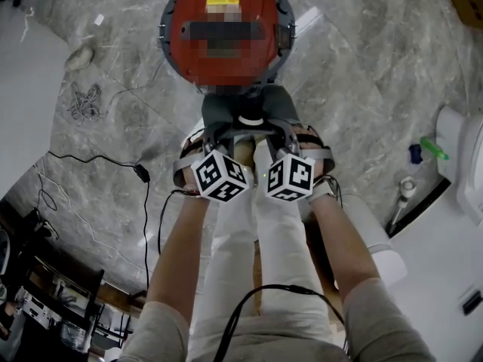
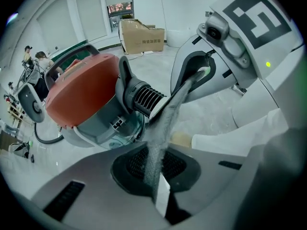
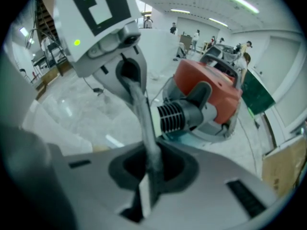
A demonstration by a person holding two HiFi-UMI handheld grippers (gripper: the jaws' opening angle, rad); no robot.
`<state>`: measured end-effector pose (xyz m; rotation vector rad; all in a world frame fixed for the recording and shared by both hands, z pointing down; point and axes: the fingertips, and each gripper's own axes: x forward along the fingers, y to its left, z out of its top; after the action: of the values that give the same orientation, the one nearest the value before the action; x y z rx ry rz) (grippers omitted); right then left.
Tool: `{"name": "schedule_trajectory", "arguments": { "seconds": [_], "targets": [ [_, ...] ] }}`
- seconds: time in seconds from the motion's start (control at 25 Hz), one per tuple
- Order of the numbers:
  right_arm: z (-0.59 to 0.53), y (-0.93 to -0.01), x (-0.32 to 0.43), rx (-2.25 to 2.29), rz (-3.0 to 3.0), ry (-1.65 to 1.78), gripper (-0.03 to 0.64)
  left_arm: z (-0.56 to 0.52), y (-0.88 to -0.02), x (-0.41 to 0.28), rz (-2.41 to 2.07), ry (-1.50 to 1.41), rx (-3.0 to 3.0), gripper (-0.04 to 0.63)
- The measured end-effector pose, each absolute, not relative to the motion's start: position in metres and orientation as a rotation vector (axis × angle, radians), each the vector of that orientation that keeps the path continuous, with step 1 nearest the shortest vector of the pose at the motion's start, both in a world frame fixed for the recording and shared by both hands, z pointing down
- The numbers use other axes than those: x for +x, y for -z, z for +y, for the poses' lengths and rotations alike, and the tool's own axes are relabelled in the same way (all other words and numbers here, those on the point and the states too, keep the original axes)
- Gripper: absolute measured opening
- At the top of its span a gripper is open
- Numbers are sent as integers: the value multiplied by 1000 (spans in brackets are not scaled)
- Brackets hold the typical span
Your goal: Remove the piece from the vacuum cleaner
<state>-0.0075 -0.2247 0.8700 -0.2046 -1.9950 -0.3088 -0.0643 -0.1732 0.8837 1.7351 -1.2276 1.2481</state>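
As seen from the head view, the red round vacuum cleaner (image 1: pixel 226 29) lies on the marble floor (image 1: pixel 362 66), its grey end toward the person. The left claw (image 1: pixel 217 133) and right claw (image 1: pixel 283 133) sit side by side just beside that end, pointing steeply down, above the person's legs (image 1: pixel 256 232). Left gripper view: the left claw is clenched on a thin grey piece (image 2: pixel 163 123), seen edge-on, which runs up to the right claw and crosses in front of the vacuum's black ribbed vent (image 2: pixel 146 99); whether it touches the vent cannot be told. Right gripper view: the right claw is clamped on the same piece's other end, the piece spans to the left claw, and the vacuum cleaner lies just beyond.
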Motion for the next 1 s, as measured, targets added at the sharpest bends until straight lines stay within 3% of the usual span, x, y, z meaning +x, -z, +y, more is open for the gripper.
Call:
{"name": "schedule_trajectory", "arguments": {
  "seconds": [1.0],
  "targets": [
    [-193, -869, 6, -231, -1967, 308, 37, -143, -894, -56, -1125, -1259, 1689, 34]
  ]
}}
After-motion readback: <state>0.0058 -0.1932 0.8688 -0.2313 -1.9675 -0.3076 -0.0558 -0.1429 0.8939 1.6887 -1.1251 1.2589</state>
